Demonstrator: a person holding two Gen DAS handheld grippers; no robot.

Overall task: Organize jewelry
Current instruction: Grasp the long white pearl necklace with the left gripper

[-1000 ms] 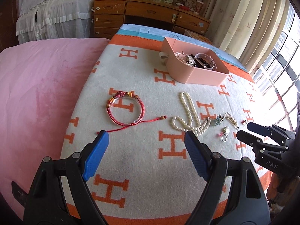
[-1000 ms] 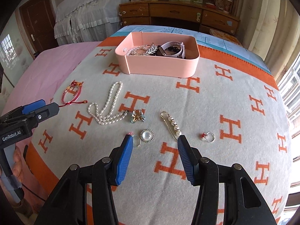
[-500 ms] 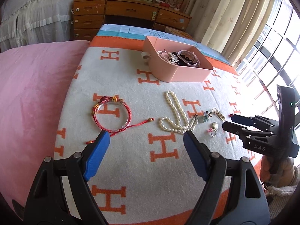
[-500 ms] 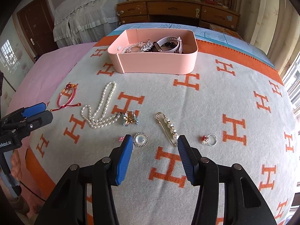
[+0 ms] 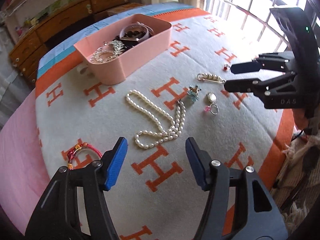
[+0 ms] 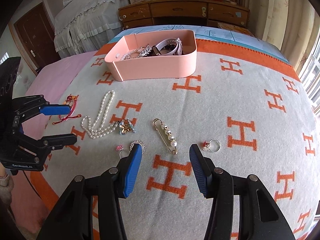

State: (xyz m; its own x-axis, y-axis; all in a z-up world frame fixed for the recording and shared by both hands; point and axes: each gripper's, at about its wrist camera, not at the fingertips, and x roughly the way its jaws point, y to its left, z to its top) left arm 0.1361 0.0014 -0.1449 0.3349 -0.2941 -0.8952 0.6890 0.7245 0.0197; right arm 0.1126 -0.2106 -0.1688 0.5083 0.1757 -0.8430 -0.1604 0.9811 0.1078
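A pink box [image 5: 128, 60] [image 6: 160, 68] with a watch and chains inside stands on the H-pattern blanket. Loose on the blanket lie a pearl necklace [image 5: 158, 120] [image 6: 100, 118], a red cord bracelet [image 5: 80, 152] [image 6: 69, 108], a pearl safety pin [image 5: 210, 77] [image 6: 167, 136], a flower brooch [image 5: 193, 93] [image 6: 126, 128], a round brooch [image 5: 211, 97], a pink-stone ring [image 5: 212, 108] and a red-stone ring [image 6: 212, 145]. My left gripper [image 5: 156, 150] [image 6: 58, 122] is open, just short of the necklace. My right gripper [image 6: 164, 156] [image 5: 228, 76] is open, just short of the pin.
The blanket [image 6: 240, 104] covers a bed with pink bedding [image 5: 18, 140] on the left side. A wooden dresser [image 6: 184, 14] stands behind the bed. Windows [image 5: 250, 6] lie to the right. The bed's edge is close below both grippers.
My left gripper has swung right, from facing the red bracelet to facing the pearl necklace. My right gripper has moved forward, closer to the pearl pin. Both stay open.
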